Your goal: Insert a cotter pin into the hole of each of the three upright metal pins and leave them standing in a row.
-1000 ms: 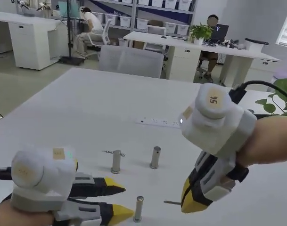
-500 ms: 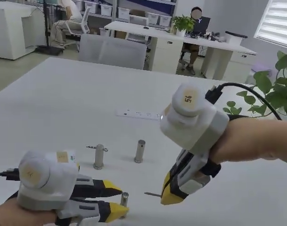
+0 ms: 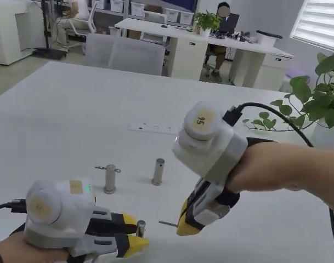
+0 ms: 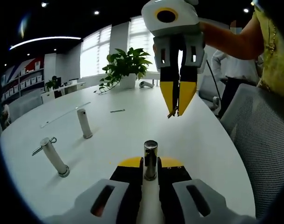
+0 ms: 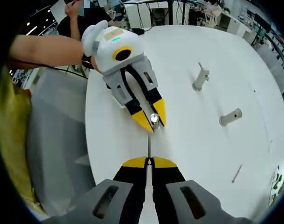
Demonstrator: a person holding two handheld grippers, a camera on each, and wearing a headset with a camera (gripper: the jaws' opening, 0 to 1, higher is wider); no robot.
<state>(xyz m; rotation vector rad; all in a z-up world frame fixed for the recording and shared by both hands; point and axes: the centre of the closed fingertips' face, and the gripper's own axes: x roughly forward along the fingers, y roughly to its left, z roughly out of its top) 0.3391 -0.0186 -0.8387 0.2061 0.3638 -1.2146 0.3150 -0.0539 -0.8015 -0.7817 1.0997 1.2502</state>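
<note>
Cotter pin [image 3: 168, 224], head view: pinched in the pressed-together jaws of the right gripper [image 3: 181, 229], pointing left toward the near metal pin [image 3: 140, 225], apart from it.

Left gripper view: left gripper [image 4: 150, 164] clamps the near metal pin [image 4: 150, 156] upright on the table [image 4: 132, 126].

Right gripper view: cotter pin [image 5: 148, 147] tip lies just short of the near metal pin [image 5: 154, 119].

The table [image 3: 73, 104] is plain white. On it each metal pin [image 3: 158, 171] is silvery grey, as is the cotter pin [image 3: 168, 223]. Left tongs [image 3: 136, 234] and right tongs [image 3: 183, 228] share white bodies, black jaws, yellow tips.
</note>
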